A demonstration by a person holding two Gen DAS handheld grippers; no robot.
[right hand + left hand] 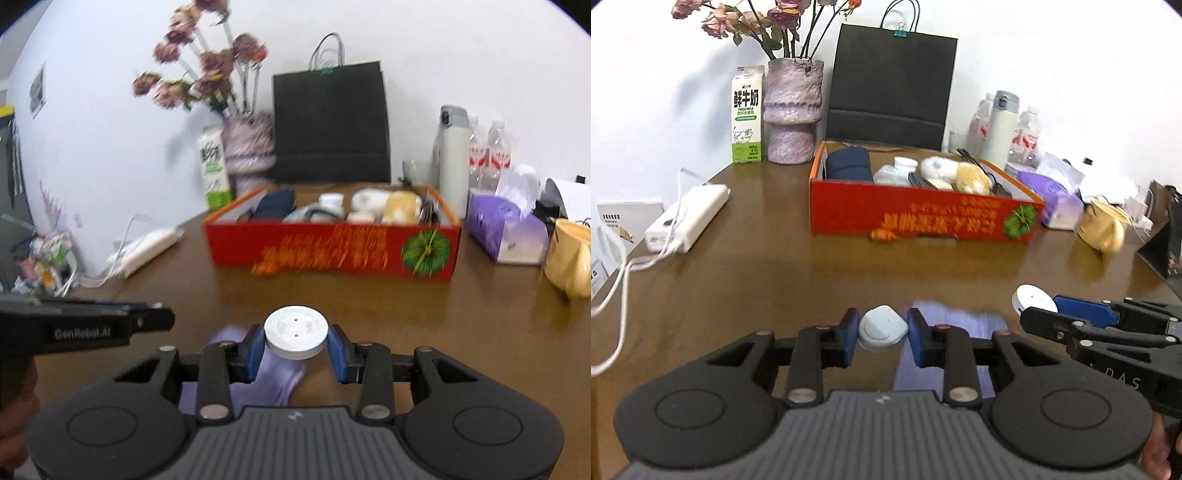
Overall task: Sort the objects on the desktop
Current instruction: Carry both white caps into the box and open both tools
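Now I am clamping my left claw point(882, 332) on a small white case point(882, 328), pinching a round white disc point(296, 331) in my right claw point(296, 345), both hovering over the bench point(775, 266), facing the red box point(916, 214).

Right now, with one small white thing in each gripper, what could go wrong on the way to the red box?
1. The left gripper pinches the rounded white case only at its edges, so it might slip out.
2. The right gripper holds the white round disc by its smooth rim; a tilt may drop it.
3. The red box is already crowded, so a drop may bounce out.
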